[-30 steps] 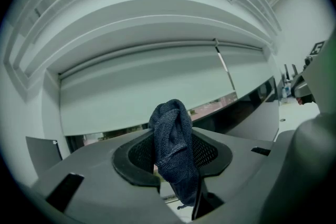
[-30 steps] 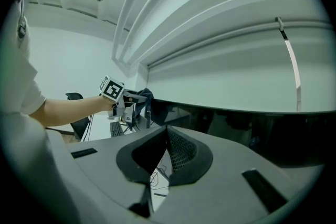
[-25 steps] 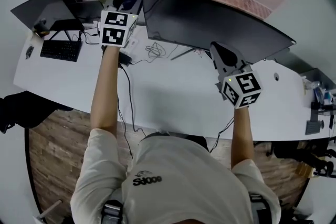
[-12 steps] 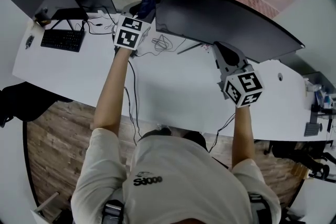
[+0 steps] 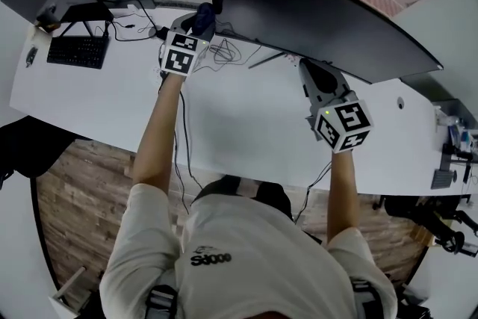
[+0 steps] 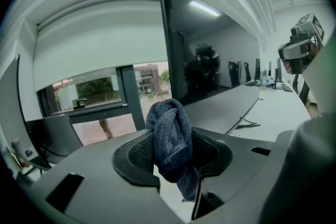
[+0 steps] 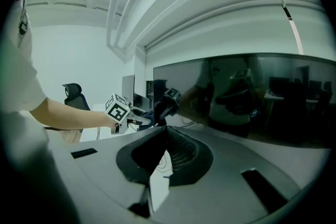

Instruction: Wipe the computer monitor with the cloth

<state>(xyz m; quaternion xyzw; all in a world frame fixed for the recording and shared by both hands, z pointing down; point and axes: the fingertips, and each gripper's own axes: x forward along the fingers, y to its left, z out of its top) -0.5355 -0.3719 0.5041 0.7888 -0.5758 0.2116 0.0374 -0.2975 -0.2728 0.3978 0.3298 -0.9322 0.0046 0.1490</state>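
Blue cloth point(image 6: 169, 136), clamped in the left hand-held gripper point(image 6: 176, 165), has neared the monitor point(image 5: 321, 11)'s left end, so wiping looks imminent. Right hand-held gripper point(image 7: 160, 149) hangs with jaws together, empty.

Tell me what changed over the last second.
The left tongs, shut on the cloth, carried it closer to the monitor's left edge. Nothing was taken hold of or let go. The right tongs stayed shut and empty above the desk, in front of the monitor.
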